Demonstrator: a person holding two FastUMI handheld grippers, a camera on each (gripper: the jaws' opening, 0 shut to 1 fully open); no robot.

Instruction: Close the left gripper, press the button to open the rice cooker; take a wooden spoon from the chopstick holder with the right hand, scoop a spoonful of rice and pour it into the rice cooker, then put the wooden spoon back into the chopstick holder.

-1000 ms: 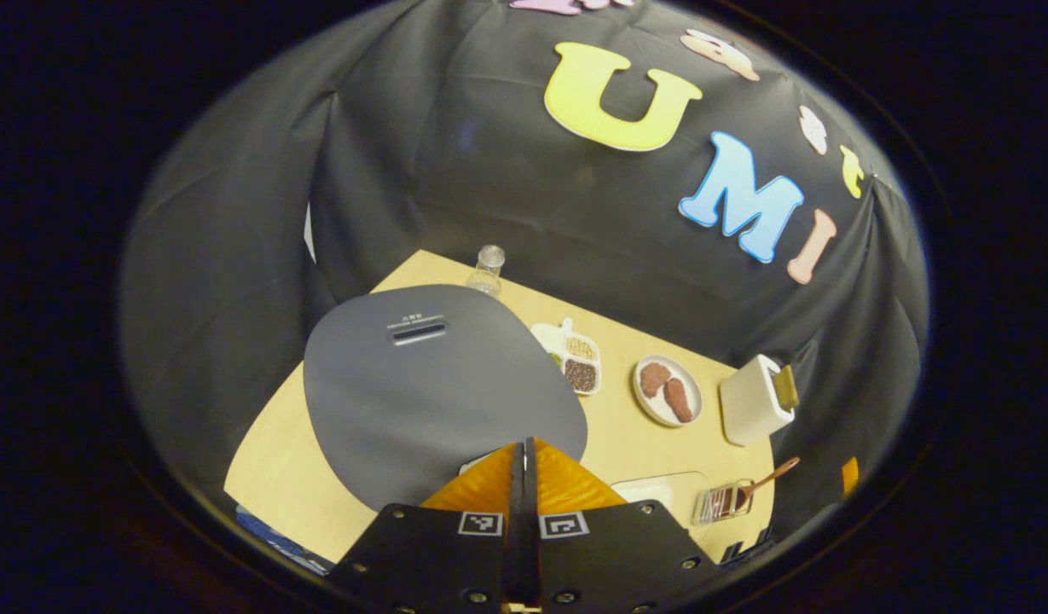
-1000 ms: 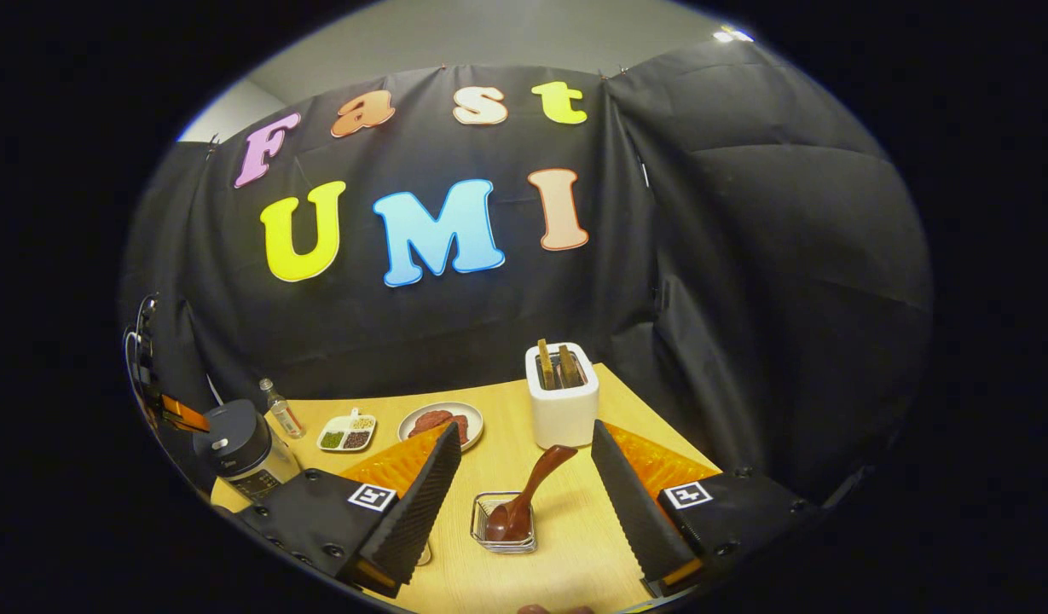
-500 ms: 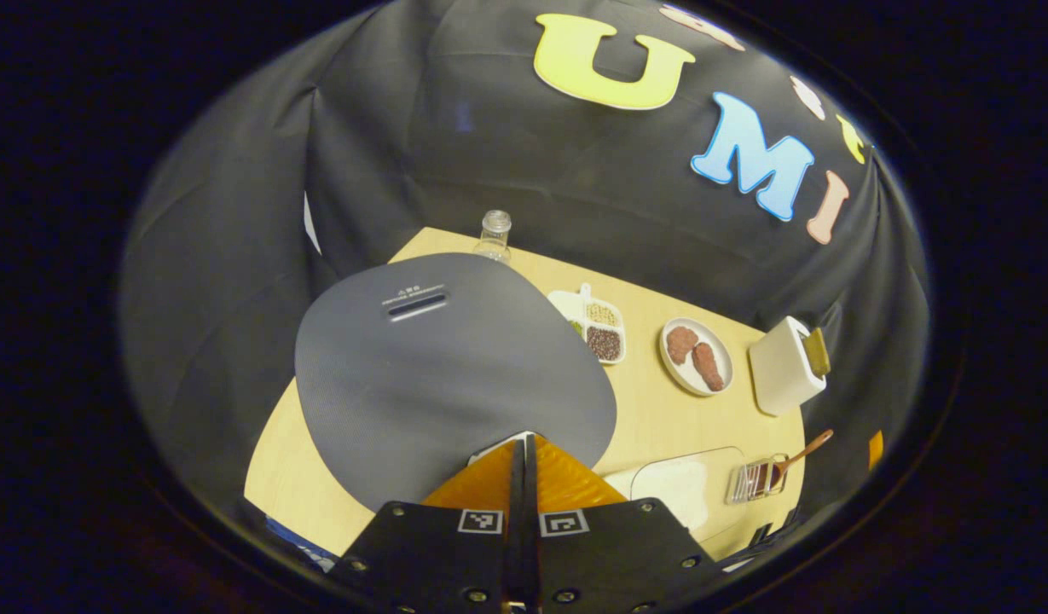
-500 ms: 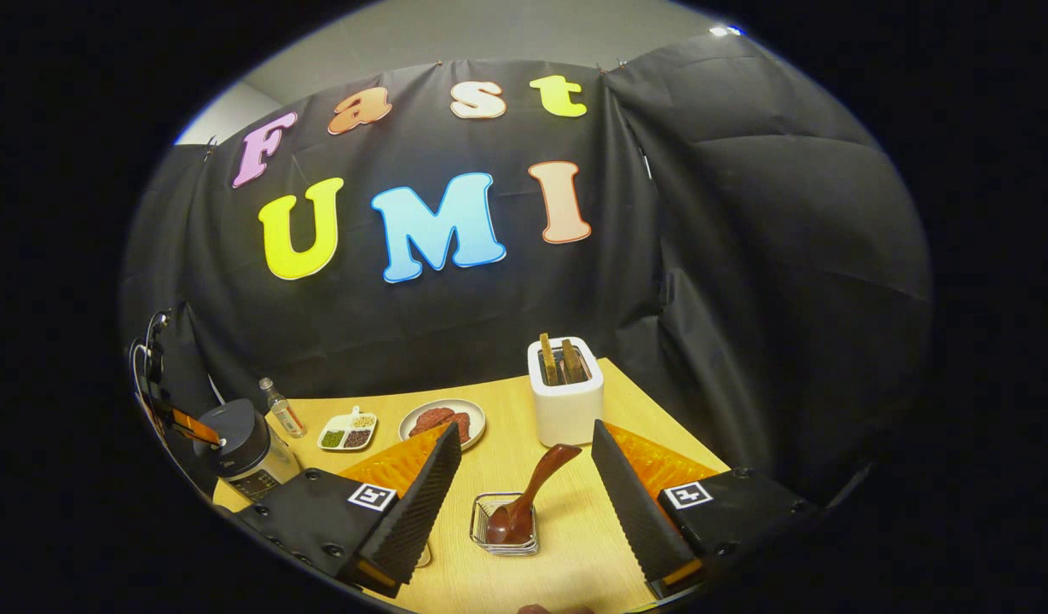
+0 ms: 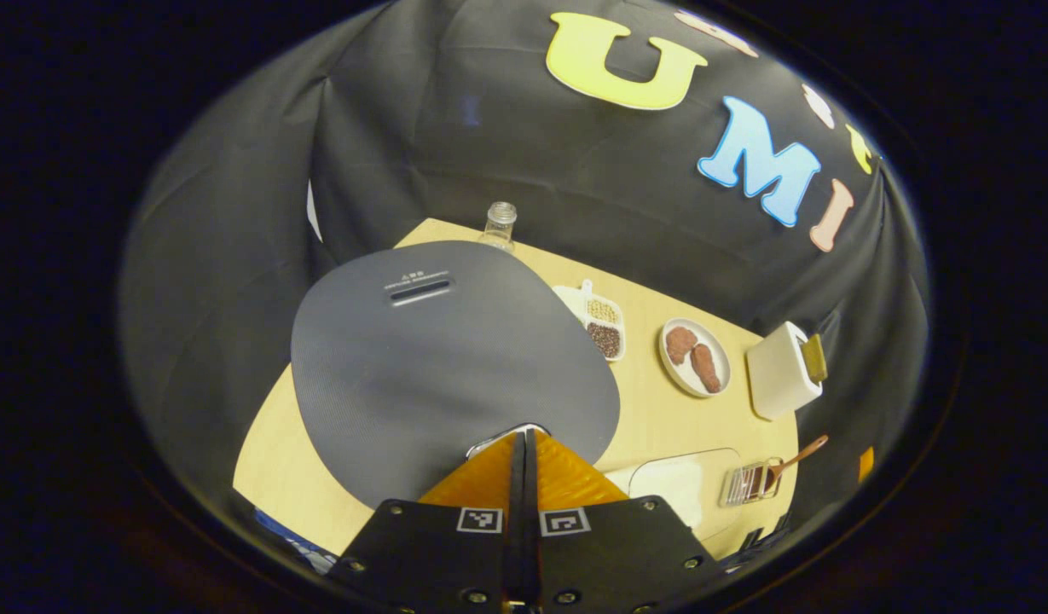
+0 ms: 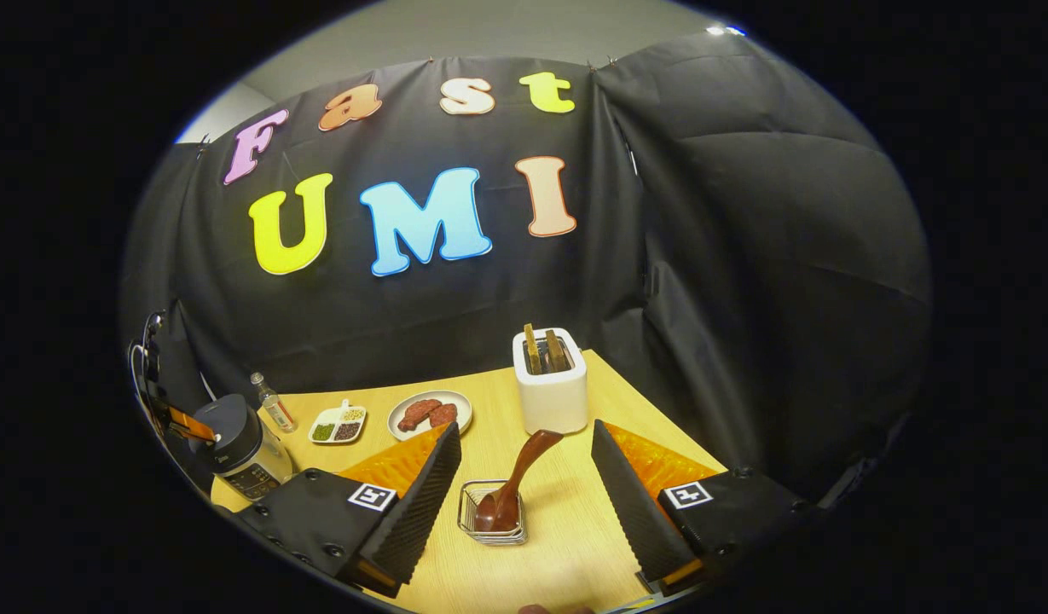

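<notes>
The rice cooker has a flat grey lid, which is down. My left gripper is shut with nothing in it, its tips right at the silver-rimmed button on the lid's near edge. In the right gripper view the cooker stands far left with the left gripper over it. My right gripper is open above the wire chopstick holder. The wooden spoon leans in the holder, bowl down, its handle between my fingers and untouched. The left gripper view has the holder at right.
On the wooden table stand a white toaster with two slices, a plate of meat, a divided dish of grains and a small bottle. A pale rounded tray lies near the holder. Black cloth walls close in.
My left gripper has come down closer to the cooker lid, its tips now at the button. The right gripper shifted slightly, still open over the spoon. The lid stays down.
</notes>
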